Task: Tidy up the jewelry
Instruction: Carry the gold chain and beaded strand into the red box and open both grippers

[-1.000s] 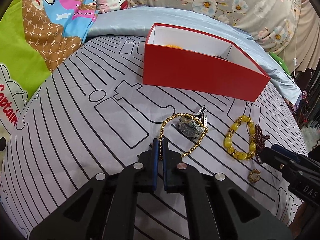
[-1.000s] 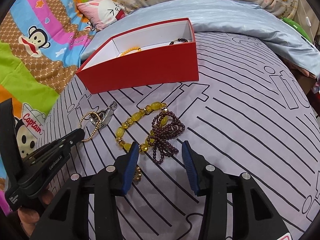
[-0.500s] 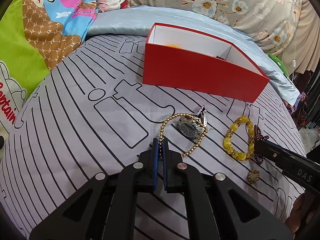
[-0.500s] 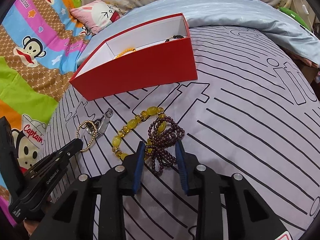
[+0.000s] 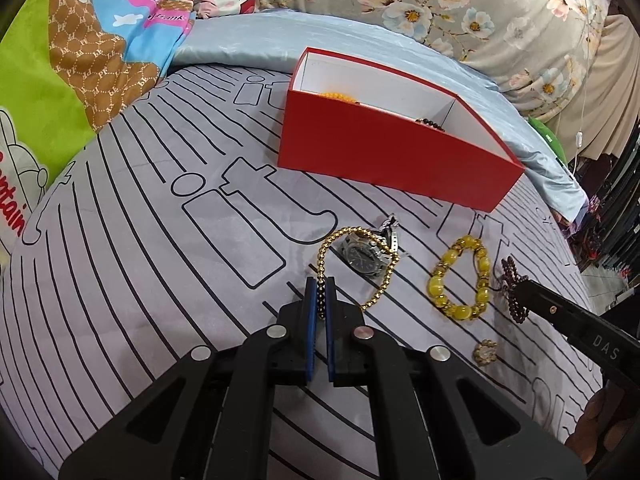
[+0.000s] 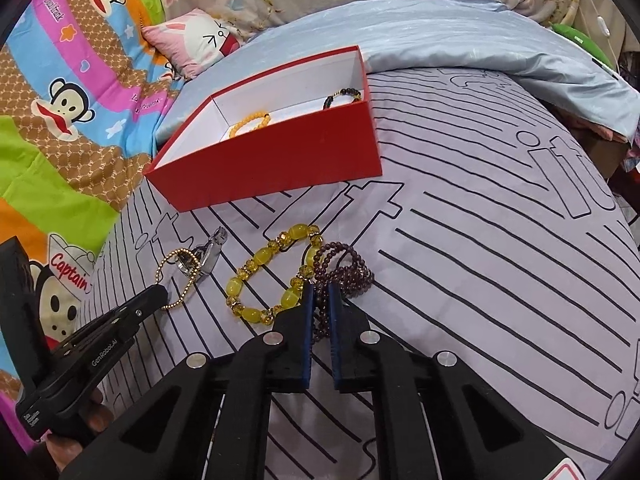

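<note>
A gold bead chain (image 5: 362, 268) lies looped around a watch (image 5: 366, 255) on the bed's striped sheet (image 5: 140, 240), the left gripper (image 5: 319, 292) clamped on it. The right gripper (image 6: 320, 300) is closing its jaws on purple beads (image 6: 346, 266) (beside a yellow bracelet (image 6: 272, 276)). Behind them stands a red box (image 6: 280, 160).

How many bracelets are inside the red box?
2. An orange bead bracelet lies at the left end of the red box, and a dark bead bracelet at the right end. The front wall may hide more.
</note>
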`<state>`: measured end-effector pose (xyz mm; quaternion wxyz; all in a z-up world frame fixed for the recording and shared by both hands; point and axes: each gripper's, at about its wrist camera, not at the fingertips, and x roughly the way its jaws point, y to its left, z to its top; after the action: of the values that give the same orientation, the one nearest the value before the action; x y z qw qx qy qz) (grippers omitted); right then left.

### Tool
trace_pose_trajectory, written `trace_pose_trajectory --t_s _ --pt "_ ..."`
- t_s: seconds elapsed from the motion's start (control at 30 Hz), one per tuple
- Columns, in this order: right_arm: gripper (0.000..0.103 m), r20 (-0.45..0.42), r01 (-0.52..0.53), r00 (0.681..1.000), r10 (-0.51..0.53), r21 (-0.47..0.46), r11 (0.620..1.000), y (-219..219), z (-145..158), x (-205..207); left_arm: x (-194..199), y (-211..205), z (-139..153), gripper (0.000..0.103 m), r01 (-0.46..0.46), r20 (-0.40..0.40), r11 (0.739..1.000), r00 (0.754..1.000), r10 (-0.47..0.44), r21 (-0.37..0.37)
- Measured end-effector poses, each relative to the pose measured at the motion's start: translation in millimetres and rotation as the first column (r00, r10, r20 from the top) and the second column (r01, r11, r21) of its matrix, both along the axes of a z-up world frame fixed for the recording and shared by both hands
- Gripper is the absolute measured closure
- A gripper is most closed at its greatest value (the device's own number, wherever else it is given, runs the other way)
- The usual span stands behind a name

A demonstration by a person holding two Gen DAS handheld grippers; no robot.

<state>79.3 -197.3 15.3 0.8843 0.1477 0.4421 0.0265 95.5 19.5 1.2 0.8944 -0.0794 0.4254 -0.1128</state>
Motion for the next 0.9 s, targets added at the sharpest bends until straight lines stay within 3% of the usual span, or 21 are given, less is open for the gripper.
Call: trace_pose_trajectory --t_s 0.57,0.9 --pt "0.096 0.090 -0.003 0.996 0.002 0.008 1.000 -4.9 41.2 -15.8 -15.3 -12.7 63.0 0.100 0.064 0.095 0.995 0.994 -0.057 -0.073" --pt "0.096 0.156 -0.028 0.987 0.029 -0.011 1.000 -4.9 74.3 16.5 15.4 -31.0 107.1 0.100 0.101 0.195 0.993 0.977 -0.087 -0.061"
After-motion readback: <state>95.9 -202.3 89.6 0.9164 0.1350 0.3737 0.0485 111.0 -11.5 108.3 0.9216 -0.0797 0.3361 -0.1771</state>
